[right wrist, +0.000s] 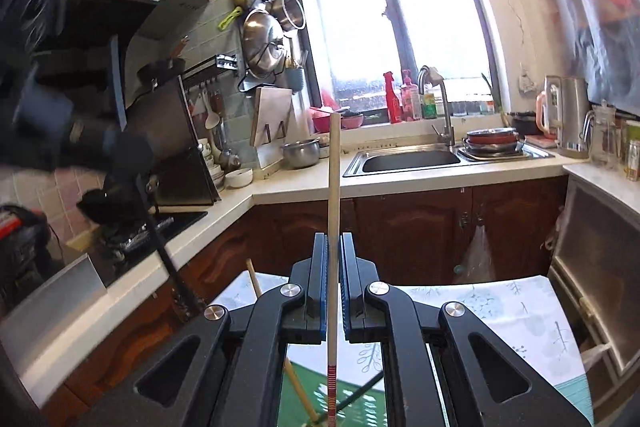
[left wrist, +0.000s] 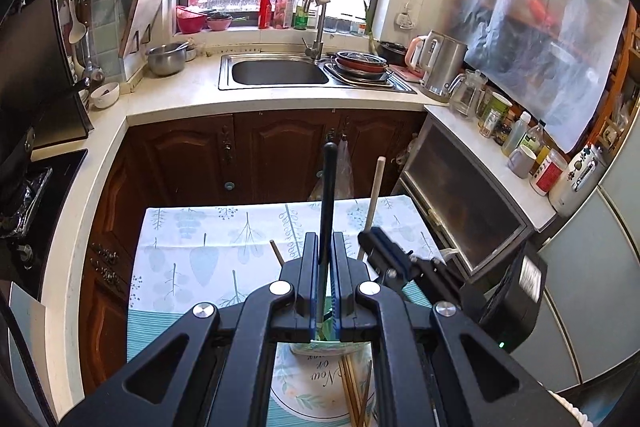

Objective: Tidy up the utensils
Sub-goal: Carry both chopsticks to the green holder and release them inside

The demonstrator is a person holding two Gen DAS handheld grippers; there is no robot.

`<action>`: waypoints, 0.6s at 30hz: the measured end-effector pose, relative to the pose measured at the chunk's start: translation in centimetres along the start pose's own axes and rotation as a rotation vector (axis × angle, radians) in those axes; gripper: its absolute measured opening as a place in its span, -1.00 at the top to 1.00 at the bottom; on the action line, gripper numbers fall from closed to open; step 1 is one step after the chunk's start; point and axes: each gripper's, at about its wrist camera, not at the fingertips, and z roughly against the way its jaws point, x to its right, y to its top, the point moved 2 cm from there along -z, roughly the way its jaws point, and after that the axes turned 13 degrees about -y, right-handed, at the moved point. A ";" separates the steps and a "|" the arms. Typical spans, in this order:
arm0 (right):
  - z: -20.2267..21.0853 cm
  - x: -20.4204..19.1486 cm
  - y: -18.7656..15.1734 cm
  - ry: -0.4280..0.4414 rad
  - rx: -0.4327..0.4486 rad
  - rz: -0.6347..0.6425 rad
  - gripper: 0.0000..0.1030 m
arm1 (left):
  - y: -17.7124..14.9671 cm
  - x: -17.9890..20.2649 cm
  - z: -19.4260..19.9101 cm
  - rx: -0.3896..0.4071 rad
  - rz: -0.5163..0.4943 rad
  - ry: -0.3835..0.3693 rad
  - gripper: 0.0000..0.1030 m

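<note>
right under my left claw sits a white cup printed "now", holding chopsticks. that claw is pinching a black-handled utensil, long axis running up and away toward the sink. my right claw is clamped on a pale wooden chopstick with a red-striped lower end, standing near upright over the leaf-print tablecloth. further back, the bottle labels on the sill are too small to read.
</note>
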 end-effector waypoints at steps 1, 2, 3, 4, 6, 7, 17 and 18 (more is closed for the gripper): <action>0.1 -0.1 -0.8 0.001 0.004 0.010 0.92 | -0.1 -0.1 -0.3 -0.002 0.001 0.000 0.94; 0.0 -0.2 -1.5 0.001 0.016 0.026 0.92 | -0.2 -0.1 -0.5 -0.003 0.001 0.001 0.94; 0.2 -0.3 -2.0 0.002 0.028 0.036 0.92 | -0.4 -0.2 -0.8 -0.006 -0.001 0.001 0.94; 0.4 -0.5 -2.7 0.001 0.044 0.055 0.91 | -0.7 -0.3 -1.2 -0.009 -0.003 0.007 0.94; 0.6 -0.8 -4.1 0.008 0.038 0.086 0.90 | -1.3 -0.5 -2.1 -0.016 -0.011 0.017 0.94; 0.7 -0.8 -4.8 0.015 0.021 0.094 0.90 | -1.6 -0.6 -2.6 -0.024 -0.013 0.021 0.94; 2.5 0.0 -10.4 0.072 -0.172 0.110 0.59 | -7.7 -2.3 -7.4 -0.180 0.008 0.023 0.42; 2.8 0.1 -10.7 0.077 -0.181 0.108 0.59 | -8.0 -2.3 -7.3 -0.181 0.010 0.022 0.36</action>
